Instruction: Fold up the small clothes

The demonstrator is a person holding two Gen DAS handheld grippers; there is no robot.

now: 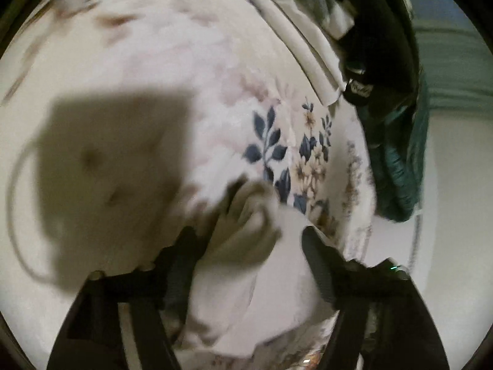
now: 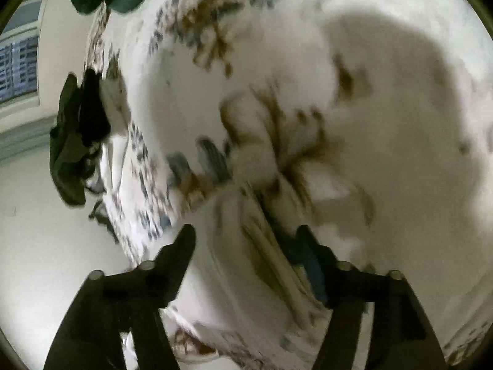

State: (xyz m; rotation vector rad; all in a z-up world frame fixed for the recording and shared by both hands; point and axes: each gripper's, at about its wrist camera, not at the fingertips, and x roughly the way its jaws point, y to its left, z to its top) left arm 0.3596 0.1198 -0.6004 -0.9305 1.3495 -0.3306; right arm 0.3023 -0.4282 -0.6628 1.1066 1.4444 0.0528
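Your left gripper [image 1: 246,240] had its jaws apart around a bunched white garment [image 1: 246,231]; your right gripper [image 2: 246,240] was spread wide over a blurred fold of the same pale cloth. You seemed mid-gather, with the next move a firm pinch on an edge. Beneath lay a floral bedspread [image 1: 277,141], dark clothes [image 1: 385,61] heaped at its edge, and pale floor [image 2: 46,231] beyond.

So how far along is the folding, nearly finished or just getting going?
Probably early. Nothing clearly folded shows, though the views are blurred. In hand: the left gripper and right gripper both stand open over the white cloth on the floral sheet; neither clearly grips it. Left: the dark clothes and green garment heaped at the edge.
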